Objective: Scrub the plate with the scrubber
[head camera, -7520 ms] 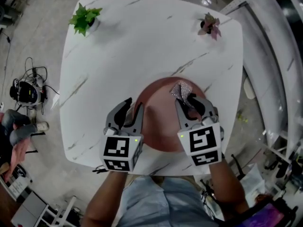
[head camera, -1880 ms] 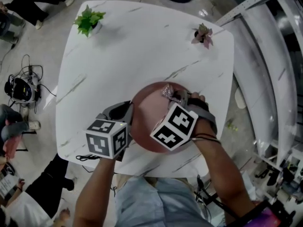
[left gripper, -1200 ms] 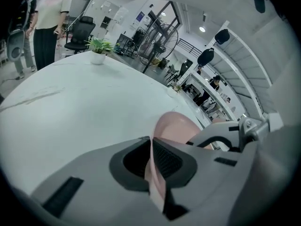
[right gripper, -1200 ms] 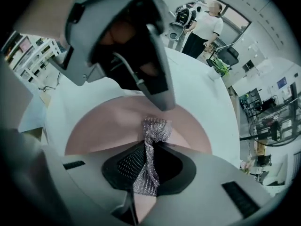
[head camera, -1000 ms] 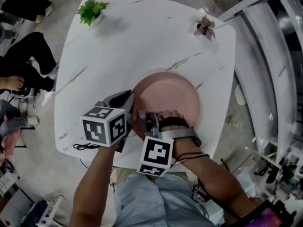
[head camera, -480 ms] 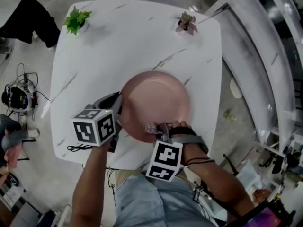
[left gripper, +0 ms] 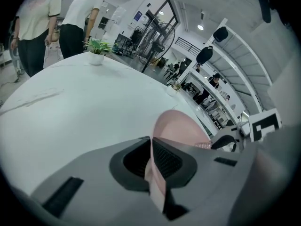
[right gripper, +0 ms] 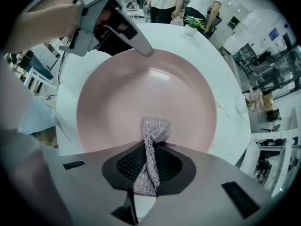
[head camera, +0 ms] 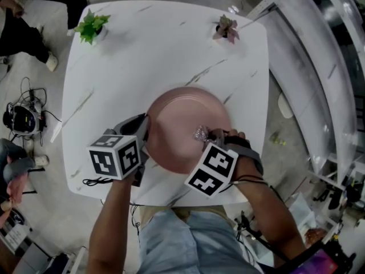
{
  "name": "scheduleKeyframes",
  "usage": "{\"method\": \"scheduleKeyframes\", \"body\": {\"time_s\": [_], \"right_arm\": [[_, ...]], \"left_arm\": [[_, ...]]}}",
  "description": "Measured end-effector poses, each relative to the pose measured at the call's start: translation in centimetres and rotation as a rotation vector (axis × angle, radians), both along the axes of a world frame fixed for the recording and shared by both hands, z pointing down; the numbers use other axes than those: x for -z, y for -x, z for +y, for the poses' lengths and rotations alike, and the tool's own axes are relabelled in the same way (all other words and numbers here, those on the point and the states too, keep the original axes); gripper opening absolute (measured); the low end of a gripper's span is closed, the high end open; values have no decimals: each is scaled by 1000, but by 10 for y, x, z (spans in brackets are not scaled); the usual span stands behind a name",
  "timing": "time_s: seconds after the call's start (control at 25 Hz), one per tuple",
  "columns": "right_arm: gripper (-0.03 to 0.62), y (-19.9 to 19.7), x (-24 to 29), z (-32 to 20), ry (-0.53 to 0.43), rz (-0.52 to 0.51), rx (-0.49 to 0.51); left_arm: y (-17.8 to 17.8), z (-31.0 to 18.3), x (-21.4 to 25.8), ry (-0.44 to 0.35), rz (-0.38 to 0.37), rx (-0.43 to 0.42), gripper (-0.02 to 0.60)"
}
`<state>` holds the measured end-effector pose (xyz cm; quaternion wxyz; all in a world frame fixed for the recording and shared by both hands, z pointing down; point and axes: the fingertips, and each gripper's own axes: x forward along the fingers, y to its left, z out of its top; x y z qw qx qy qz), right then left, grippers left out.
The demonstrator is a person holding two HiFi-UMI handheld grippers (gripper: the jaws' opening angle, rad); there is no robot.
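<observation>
Down at the near half of the white marble counter (head camera: 159, 56), we have the pink plate (head camera: 179, 119) sitting close to the front edge. Left claw (left gripper: 153, 163) first: its jaws are pinched tight on the plate's left rim, and the left gripper view gives us that thin pink edge running straight between the dark pads (left gripper: 170, 160) with no gap. Over to the right claw (right gripper: 151, 158): jaws closed as well, clamped on the scrubber (right gripper: 155, 128), a silvery mesh strip twisted between them. Its free end pokes out past the jaw tips onto the inner face of the plate; from the head view that is the right part of the dish, a little inside the rim. We make it touching the pink surface, or too close for us to separate. Across the dish in the right gripper view, we spot the left claw's grey finger (right gripper: 132, 37) set on the far rim, so the two claws face each other over the plate. Whether the plate lies flat or is tipped up a touch, we cannot tell. At the counter's far corners stand a small green plant (head camera: 91, 24) on the left and a reddish plant (head camera: 226, 27) on the right, both well apart from the plate. Two people (left gripper: 77, 25) stand beyond the far edge in the left gripper view.
</observation>
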<state>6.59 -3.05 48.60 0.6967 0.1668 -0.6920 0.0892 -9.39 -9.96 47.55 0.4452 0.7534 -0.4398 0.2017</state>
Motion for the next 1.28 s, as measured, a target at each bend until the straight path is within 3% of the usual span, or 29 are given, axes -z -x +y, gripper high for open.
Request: {"method": "scheduleKeyframes", "body": {"time_s": [0.24,0.52,0.92,1.28], "right_arm": [[72,-5,-1,-42,-80,6,-65],[72,11,0,-79,-150,-11,-58],[72,61,2,-83,-178,-65,72],[72,108,3,-22,-126,-148,241]], "left_arm": [[0,0,0,3,7,6,17],[-1,0,0,9,12,7,17],[0,1,0,11,8,16,17],[1,-1,0,0,4,17,17]]}}
